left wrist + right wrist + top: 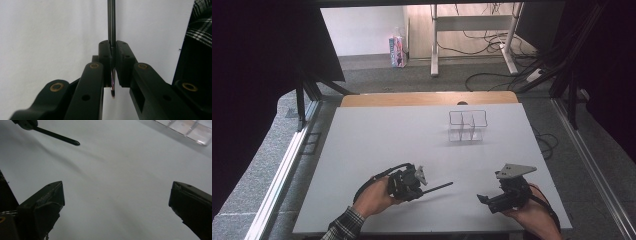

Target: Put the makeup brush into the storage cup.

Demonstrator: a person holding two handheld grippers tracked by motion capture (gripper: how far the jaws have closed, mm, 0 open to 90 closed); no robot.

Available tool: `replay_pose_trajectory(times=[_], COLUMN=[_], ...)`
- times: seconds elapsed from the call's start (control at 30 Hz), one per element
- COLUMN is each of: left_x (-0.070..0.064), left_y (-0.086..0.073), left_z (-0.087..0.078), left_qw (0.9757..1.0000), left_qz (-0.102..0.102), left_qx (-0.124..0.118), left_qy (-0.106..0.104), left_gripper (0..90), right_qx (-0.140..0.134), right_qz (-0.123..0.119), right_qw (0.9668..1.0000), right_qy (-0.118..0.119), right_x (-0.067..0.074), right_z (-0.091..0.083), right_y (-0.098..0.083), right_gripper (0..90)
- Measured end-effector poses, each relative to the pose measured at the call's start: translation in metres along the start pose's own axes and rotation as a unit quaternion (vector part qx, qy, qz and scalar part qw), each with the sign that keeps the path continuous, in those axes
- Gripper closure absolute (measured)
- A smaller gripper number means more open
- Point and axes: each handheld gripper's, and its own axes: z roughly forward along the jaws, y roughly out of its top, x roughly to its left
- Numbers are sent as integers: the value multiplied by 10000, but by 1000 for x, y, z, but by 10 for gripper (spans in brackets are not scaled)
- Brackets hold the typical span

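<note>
Left gripper (113,58) clamps thin glossy black pen (111,22) (over smooth white table (377,150)); right gripper (116,197) wide, nothing between.

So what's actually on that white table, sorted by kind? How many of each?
Hand-held grippers: 2, the left gripper and the right gripper
Thin black pens: 1, the pen, clamped in the left gripper
Clear divided organisers: 1, the organiser
Total: 4
</note>
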Motion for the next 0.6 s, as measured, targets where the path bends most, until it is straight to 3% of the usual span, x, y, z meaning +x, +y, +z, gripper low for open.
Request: replay_pose_trajectory(times=[0.23, 0.4, 0.6], left_x=[-6, -9, -13], left_y=[5, 8, 16], left_z=[2, 1, -2], left_qw=[9996, 9989, 9970], left_qz=[284, 456, 737], left_qx=[35, 49, 125], left_qy=[-47, -129, -192], left_gripper=[837, 837, 837], right_qx=[130, 416, 557], right_qz=[-427, -855, -1267], right_qw=[9983, 9932, 9871], right_qy=[376, 670, 808], right_x=[12, 22, 33], right_z=[7, 16, 27], right_y=[14, 22, 31], right_gripper=[130, 205, 301])
